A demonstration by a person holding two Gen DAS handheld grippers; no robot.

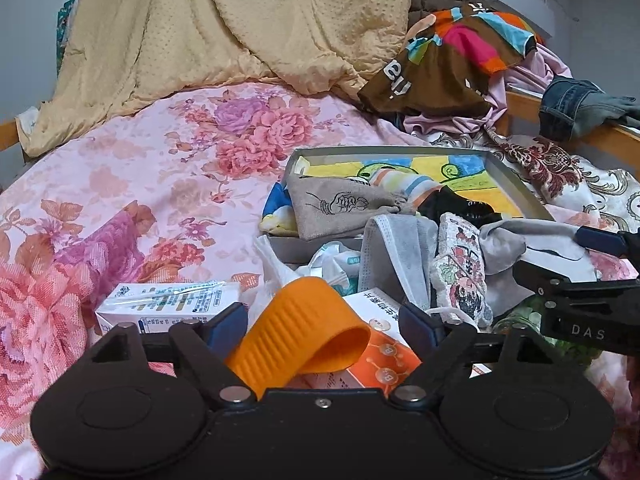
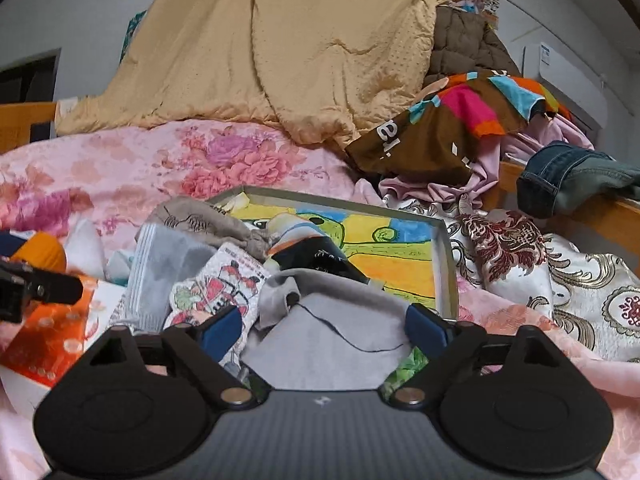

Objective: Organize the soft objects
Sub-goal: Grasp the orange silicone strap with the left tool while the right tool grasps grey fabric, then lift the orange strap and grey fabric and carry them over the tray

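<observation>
Soft grey felt cloth (image 2: 316, 344), marked by a dark thread line, is seen lying between the spread blue-padded fingers (image 2: 222, 330) of the right gripper (image 2: 324, 330), released rather than pinched, just near of the shallow grey cardboard box (image 2: 448, 256) on the pink floral bedsheet (image 2: 120, 164). A folded orange ribbed rubber strip (image 1: 304, 328) is framed by the left gripper (image 1: 324, 326), whose fingers are held wide apart without clamping it. A beige drawstring pouch (image 1: 336, 208) is draped over the box's left edge.
</observation>
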